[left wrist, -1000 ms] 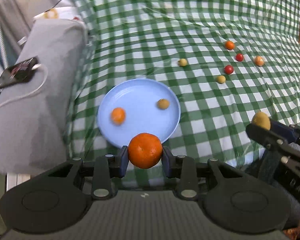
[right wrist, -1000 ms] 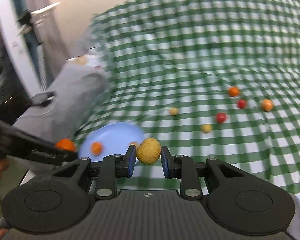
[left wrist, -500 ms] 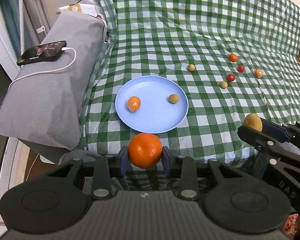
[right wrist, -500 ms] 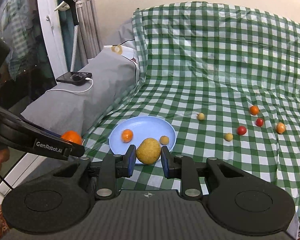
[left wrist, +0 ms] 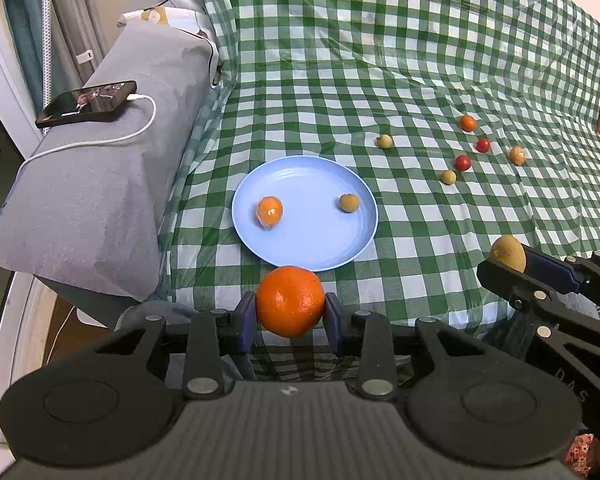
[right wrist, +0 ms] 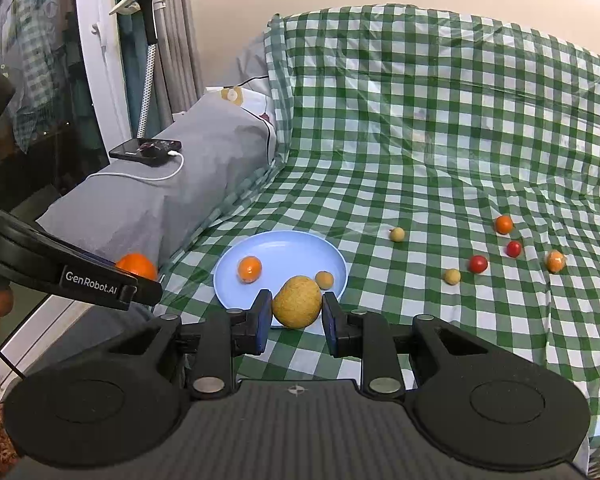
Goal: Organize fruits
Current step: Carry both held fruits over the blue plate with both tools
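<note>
The left gripper (left wrist: 290, 316) held a large orange (left wrist: 290, 301) clamped between its fingers, the blue plate (left wrist: 356, 236) lying straight ahead at twelve o'clock, just beyond the fruit. The right gripper (right wrist: 296, 318) gripped a yellow-brown fruit (right wrist: 297, 301), perhaps a pear, with the plate also near twelve o'clock. Neither looked clearly nearer. Small fruits sat at two o'clock on the bed (left wrist: 380, 60).

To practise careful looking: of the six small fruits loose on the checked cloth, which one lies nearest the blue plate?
The pale yellow-green one, lying alone just beyond the blue plate; the other five cluster farther right.
</note>
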Action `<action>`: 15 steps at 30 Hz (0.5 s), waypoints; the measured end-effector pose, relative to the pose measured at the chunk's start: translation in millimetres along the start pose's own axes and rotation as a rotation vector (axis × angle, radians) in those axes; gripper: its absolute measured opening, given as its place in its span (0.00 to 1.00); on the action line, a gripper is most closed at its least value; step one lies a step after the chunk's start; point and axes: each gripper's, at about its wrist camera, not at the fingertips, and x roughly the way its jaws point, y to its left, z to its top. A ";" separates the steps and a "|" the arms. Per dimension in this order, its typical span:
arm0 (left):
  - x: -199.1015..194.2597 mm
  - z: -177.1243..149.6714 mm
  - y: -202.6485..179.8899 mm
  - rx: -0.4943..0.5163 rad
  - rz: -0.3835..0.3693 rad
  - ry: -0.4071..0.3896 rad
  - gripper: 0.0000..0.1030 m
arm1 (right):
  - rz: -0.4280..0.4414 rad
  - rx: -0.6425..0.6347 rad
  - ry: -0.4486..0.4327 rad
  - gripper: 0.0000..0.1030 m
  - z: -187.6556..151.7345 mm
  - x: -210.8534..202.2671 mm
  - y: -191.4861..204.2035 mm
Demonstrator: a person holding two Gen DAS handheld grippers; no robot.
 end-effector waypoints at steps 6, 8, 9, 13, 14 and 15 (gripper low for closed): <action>0.1 -0.1 -1.4 -0.001 0.003 -0.003 0.38 | -0.002 0.010 0.005 0.27 -1.6 2.6 -2.9; 0.7 0.1 -1.6 -0.002 0.003 -0.002 0.38 | -0.001 0.009 0.006 0.27 -1.5 2.0 -3.3; 0.6 0.0 -1.4 -0.001 0.003 -0.002 0.37 | 0.000 0.008 0.006 0.27 -1.3 1.8 -3.1; 4.0 0.2 0.3 -0.002 0.005 0.001 0.38 | -0.001 0.011 0.009 0.27 -1.9 2.4 -3.9; 5.0 0.3 0.8 -0.002 0.004 0.003 0.38 | -0.003 0.014 0.012 0.27 -2.5 3.7 -5.5; 6.0 0.6 0.8 -0.003 0.003 0.005 0.38 | -0.006 0.018 0.015 0.27 -3.1 6.4 -5.0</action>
